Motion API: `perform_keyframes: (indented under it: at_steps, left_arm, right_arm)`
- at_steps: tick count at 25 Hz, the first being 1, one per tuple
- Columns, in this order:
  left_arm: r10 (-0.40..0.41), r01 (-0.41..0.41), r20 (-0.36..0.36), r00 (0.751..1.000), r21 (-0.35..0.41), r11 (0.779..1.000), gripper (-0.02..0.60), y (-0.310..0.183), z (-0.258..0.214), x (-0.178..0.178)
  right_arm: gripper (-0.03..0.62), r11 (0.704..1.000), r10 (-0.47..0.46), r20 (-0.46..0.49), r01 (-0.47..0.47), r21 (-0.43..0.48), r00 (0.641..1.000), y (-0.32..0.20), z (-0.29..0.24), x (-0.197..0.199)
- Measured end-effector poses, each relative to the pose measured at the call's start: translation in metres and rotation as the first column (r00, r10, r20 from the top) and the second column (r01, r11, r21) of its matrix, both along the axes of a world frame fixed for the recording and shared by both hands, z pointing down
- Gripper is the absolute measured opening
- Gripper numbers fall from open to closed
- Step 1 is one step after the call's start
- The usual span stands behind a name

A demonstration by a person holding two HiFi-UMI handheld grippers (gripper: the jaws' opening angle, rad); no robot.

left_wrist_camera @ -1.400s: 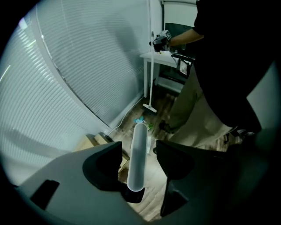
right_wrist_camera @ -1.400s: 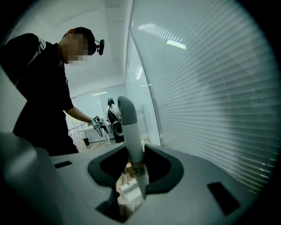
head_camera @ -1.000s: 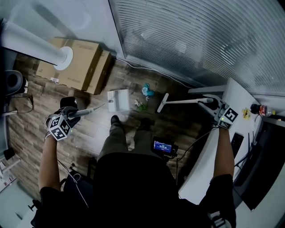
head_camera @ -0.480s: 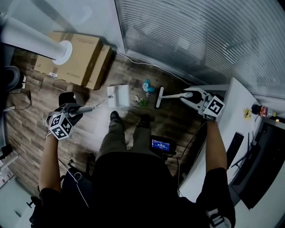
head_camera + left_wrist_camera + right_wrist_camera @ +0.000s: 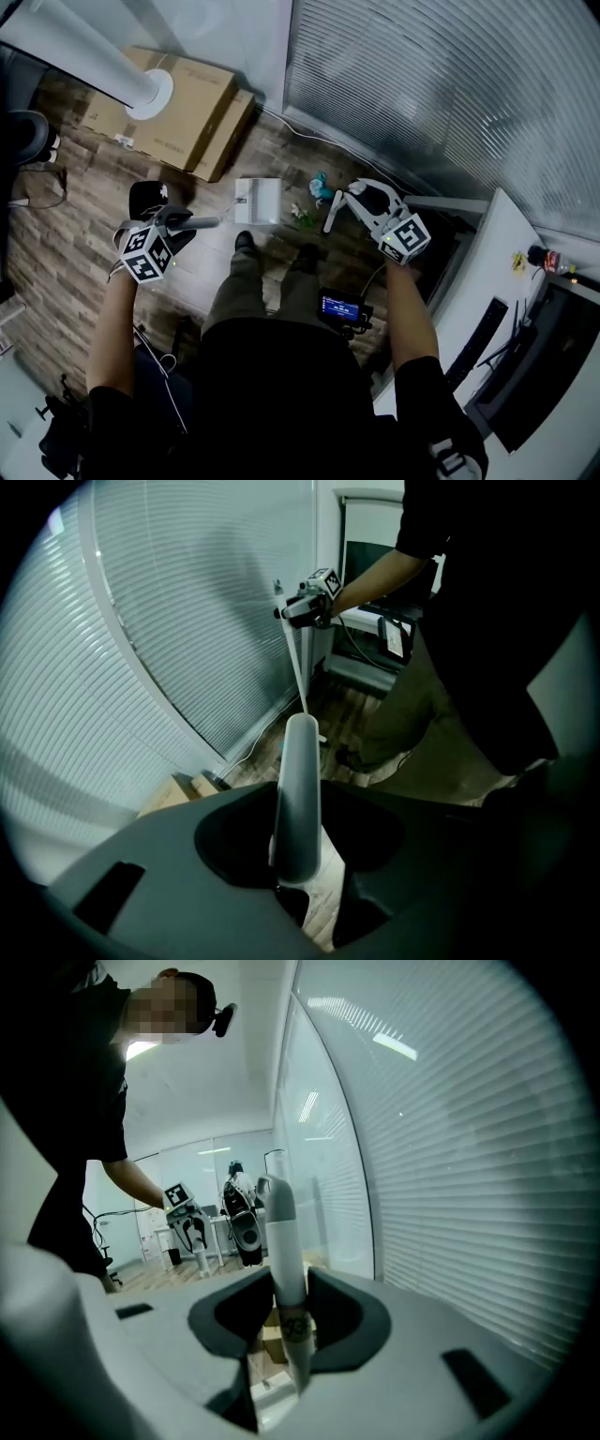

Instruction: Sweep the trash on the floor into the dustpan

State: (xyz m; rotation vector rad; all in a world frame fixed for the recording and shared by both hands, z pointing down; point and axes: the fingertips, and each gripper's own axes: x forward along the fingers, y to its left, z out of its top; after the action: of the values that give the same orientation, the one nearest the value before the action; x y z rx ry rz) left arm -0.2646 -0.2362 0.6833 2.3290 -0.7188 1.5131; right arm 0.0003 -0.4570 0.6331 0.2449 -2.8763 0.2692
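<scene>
In the head view my left gripper [image 5: 178, 223] is shut on the grey handle [image 5: 199, 223] of the white dustpan [image 5: 256, 201], which rests on the wood floor ahead of the person's shoes. My right gripper [image 5: 362, 195] is shut on the broom's handle, and the broom head [image 5: 330, 212] sits just right of the trash. A teal scrap [image 5: 319, 187] and small green-white bits [image 5: 300, 217] lie between dustpan and broom head. The left gripper view shows the grey handle [image 5: 298, 789] clamped between the jaws. The right gripper view shows the white broom handle [image 5: 283, 1241] pinched likewise.
Cardboard boxes [image 5: 192, 105] and a white pillar with a round base [image 5: 155, 94] stand at the back left. A blind-covered glass wall [image 5: 450, 84] runs along the back, with a cable [image 5: 323, 142] at its foot. A white desk [image 5: 483, 291] stands at the right.
My right gripper has swung left from beside the desk, bringing the broom head close to the trash. The left gripper and the dustpan have stayed about where they were.
</scene>
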Motion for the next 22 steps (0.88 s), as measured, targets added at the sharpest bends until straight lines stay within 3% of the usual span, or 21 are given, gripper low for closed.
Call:
perform_keyframes:
  at_steps: [22]
  left_arm:
    - [-0.043, 0.045, -0.08, 0.996, 0.025, 0.999, 0.135, 0.007, -0.003, -0.009]
  right_arm:
    - [0.114, 0.999, -0.05, 0.192, 0.053, -0.008, 0.98, 0.059, -0.025, -0.174]
